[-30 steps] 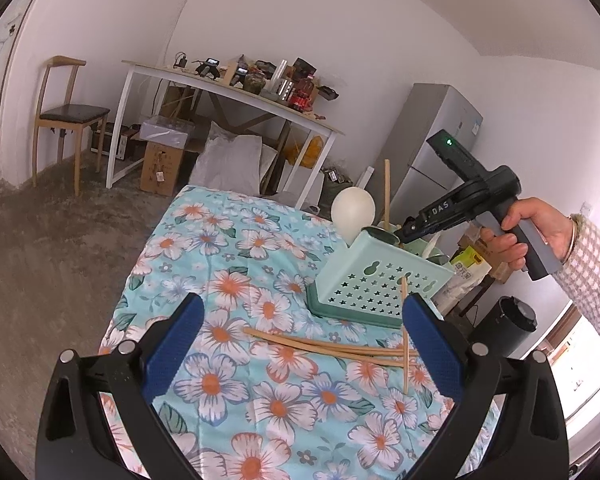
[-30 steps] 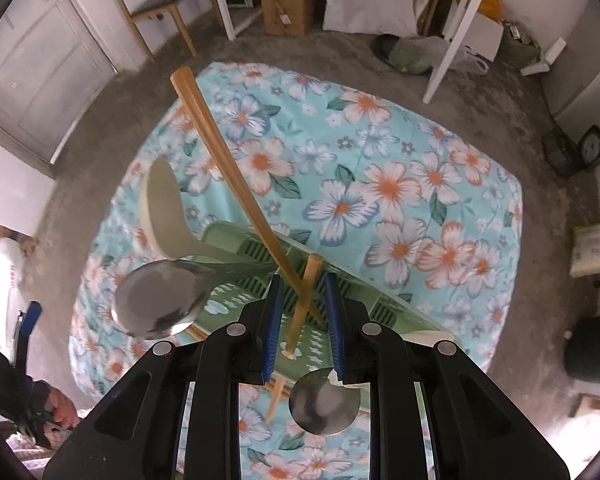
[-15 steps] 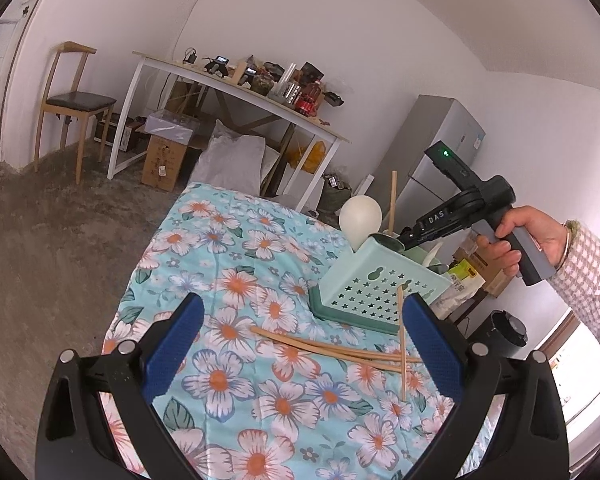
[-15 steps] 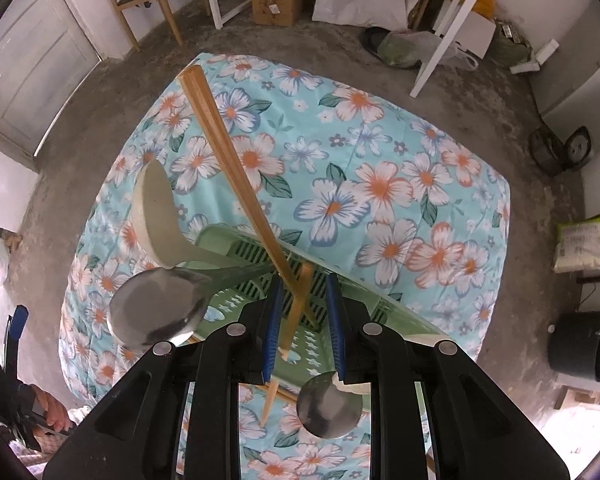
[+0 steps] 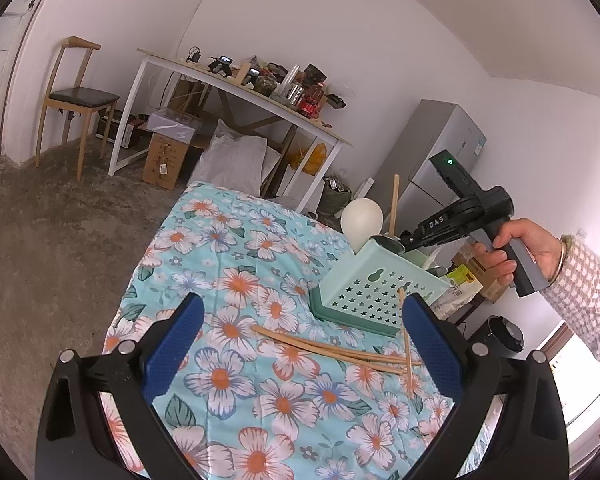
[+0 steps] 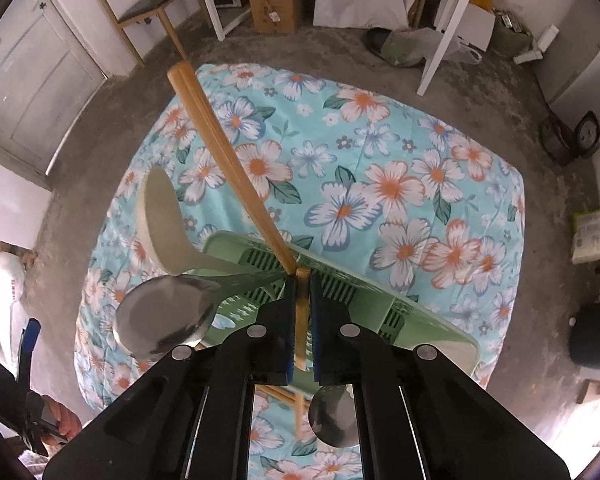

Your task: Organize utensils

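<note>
Chopstick [image 6: 302,308] pinched by right gripper [image 6: 301,320] over basket [image 6: 380,276]; left gripper [image 5: 300,344] spread empty; three chopsticks [image 5: 332,350] remain on table.

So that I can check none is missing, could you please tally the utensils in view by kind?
Chopsticks: 5 (1 in the right fingers, 1 in the basket, 3 on the cloth)
Metal spoons: 2
White ladle: 1
Total: 8
</note>
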The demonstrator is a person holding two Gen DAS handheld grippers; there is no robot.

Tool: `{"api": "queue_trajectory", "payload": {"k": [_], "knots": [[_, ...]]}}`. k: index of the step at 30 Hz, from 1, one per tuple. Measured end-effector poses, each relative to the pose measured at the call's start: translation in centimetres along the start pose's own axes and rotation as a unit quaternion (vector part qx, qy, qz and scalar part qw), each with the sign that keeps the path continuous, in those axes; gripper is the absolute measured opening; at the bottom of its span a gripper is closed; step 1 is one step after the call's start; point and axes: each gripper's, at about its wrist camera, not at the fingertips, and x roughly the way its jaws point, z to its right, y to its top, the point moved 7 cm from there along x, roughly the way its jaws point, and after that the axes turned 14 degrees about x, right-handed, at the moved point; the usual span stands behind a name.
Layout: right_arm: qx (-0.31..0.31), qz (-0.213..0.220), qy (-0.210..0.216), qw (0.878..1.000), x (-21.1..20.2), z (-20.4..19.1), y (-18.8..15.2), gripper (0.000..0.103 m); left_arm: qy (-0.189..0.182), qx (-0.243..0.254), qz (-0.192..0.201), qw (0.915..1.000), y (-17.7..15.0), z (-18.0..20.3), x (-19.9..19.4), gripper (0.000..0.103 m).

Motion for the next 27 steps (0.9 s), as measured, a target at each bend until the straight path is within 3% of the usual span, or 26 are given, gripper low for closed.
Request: {"api": "queue_trajectory", "payload": {"k": [9,14,18,22,27], "knots": [[0.023,0.072,0.032,0.997,-4.4,0.8,1.9,0.005,-0.001,0.0,-0.001,1.0,-0.1,0.0,0.0,0.097],[0.044,0.179,0.065,0.981,-10.5,1.5,4.9,0.005,0.0,0.002,-0.001,1.0,-0.1,0.1,0.0,0.097],[0.05,0.273,0.072,0.958,-15.3,2.0,6.5,0.005,0.002,0.001,-0.004,1.0,-0.1,0.4,0.2,0.097],[0.044,0.315,0.063,0.946,-16.0,2.3,6.4,0.005,0.002,0.001,-0.005,1.0,-0.2,0.4,0.3,0.097],[0.026,0.327,0.072,0.942,-14.4,2.1,5.3,0.005,0.002,0.004,-0.007,1.0,-0.2,0.6,0.4,0.097]]}}
